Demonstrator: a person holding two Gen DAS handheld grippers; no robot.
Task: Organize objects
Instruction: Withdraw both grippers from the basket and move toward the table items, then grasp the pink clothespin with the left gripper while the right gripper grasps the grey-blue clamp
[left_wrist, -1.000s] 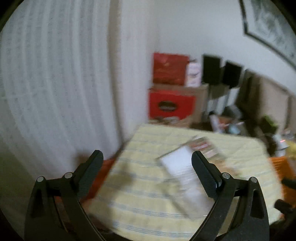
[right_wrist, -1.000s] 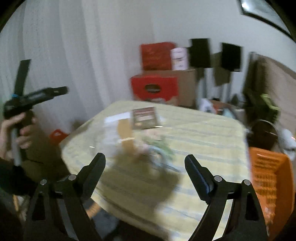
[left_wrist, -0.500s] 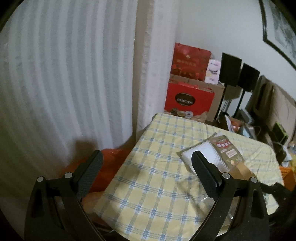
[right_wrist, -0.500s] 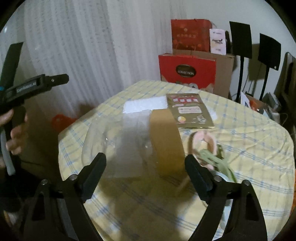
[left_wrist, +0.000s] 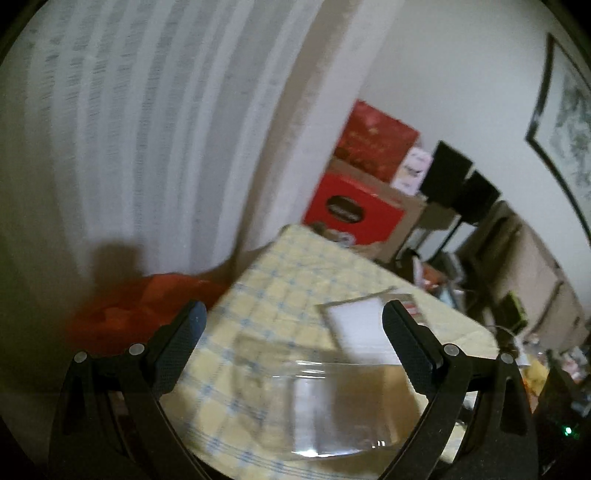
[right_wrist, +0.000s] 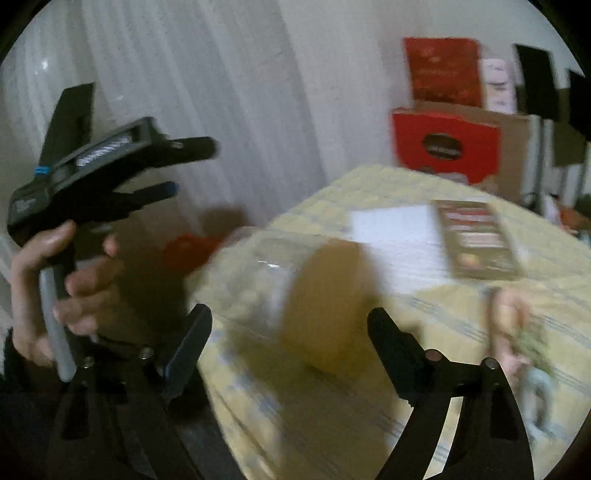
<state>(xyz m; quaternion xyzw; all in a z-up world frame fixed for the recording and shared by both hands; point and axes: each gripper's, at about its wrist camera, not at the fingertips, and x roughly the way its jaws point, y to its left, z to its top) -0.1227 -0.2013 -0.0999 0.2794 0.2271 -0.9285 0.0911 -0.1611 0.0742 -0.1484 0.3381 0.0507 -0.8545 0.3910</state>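
Note:
A clear plastic tub (left_wrist: 314, 402) lies on the yellow checked tablecloth (left_wrist: 280, 295), with a tan cardboard piece (right_wrist: 325, 295) inside or against it. Behind it lie a white sheet (right_wrist: 395, 225) and a brown printed packet (right_wrist: 476, 240). My left gripper (left_wrist: 291, 325) is open and empty, above the tub's near rim. My right gripper (right_wrist: 288, 325) is open and empty, close in front of the tub (right_wrist: 266, 277) and the tan piece. The left gripper (right_wrist: 184, 166) also shows at the left of the right wrist view, off the table edge. Pink and green items (right_wrist: 517, 332) lie at the right.
Red boxes (left_wrist: 354, 210) and a brown carton (right_wrist: 509, 147) stand behind the table by the white curtain (left_wrist: 129, 129). An orange bag (left_wrist: 129, 310) lies on the floor left of the table. Black stands (left_wrist: 461, 184) and clutter fill the right.
Both grippers have moved nearer to the tub, which now looms larger in both views. The left gripper has tilted and dropped toward the table. Both stay open.

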